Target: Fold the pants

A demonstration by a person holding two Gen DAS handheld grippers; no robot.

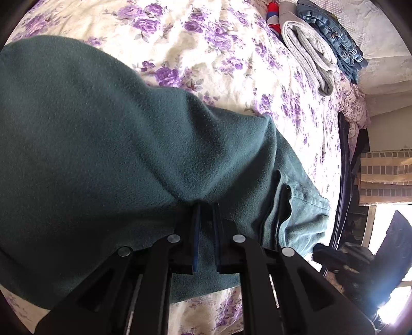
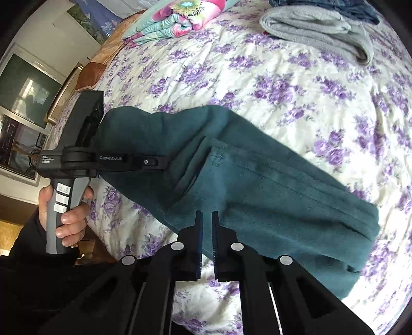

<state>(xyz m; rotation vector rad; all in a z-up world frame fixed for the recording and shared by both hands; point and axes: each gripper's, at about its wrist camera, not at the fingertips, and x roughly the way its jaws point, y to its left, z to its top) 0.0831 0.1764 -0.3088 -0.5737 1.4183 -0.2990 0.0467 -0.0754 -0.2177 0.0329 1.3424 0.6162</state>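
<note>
Dark teal pants (image 1: 116, 141) lie folded lengthwise on a bed with a purple-flowered cover (image 1: 206, 38). My left gripper (image 1: 206, 206) is shut on a pinch of that cloth, and folds run up into its tips. In the right wrist view the pants (image 2: 257, 185) stretch from centre left to lower right. There the left gripper (image 2: 167, 161), held by a hand (image 2: 72, 214), reaches onto them near a pocket seam. My right gripper (image 2: 206, 215) hovers over the pants' near edge. Its jaws are shut and no cloth is drawn up between them.
Folded grey pants (image 1: 306, 54) and jeans (image 1: 332, 33) are stacked at the far side of the bed, the grey pants (image 2: 316, 28) also showing in the right wrist view. A colourful folded quilt (image 2: 175, 20) lies at the head. The bed's edge (image 1: 342, 167) drops off to the right.
</note>
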